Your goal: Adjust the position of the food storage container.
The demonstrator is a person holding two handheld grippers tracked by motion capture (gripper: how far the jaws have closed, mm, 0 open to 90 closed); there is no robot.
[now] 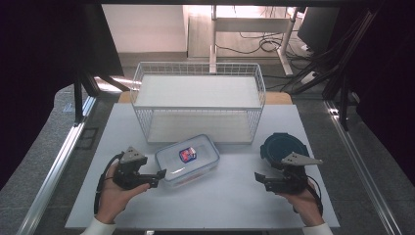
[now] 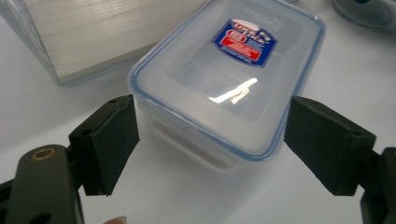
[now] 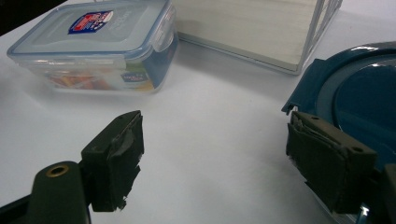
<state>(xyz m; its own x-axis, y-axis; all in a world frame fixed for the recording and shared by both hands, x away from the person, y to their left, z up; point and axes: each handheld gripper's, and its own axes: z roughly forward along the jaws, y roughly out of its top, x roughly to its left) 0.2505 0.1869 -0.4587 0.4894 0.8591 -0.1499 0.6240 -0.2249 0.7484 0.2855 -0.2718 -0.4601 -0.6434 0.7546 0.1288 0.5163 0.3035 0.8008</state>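
A clear rectangular lidded box [image 1: 187, 157] with a blue seal and a red-and-blue label lies left of the table's middle. My left gripper [image 1: 157, 178] sits at its near left end. In the left gripper view the box [image 2: 224, 70] has its near end between the jaws of that gripper [image 2: 212, 126], which stand open with a gap on each side. A round dark teal container [image 1: 284, 147] rests at the right. My right gripper [image 1: 261, 180] is just in front of it. In the right gripper view that gripper [image 3: 215, 135] is open over bare table, with the teal container [image 3: 359, 93] behind its right jaw.
A white wire basket [image 1: 198, 68] with two shelves stands at the back of the white table [image 1: 220, 205], right behind the box. Metal rails run along both sides of the table. A desk frame and cables lie on the floor beyond.
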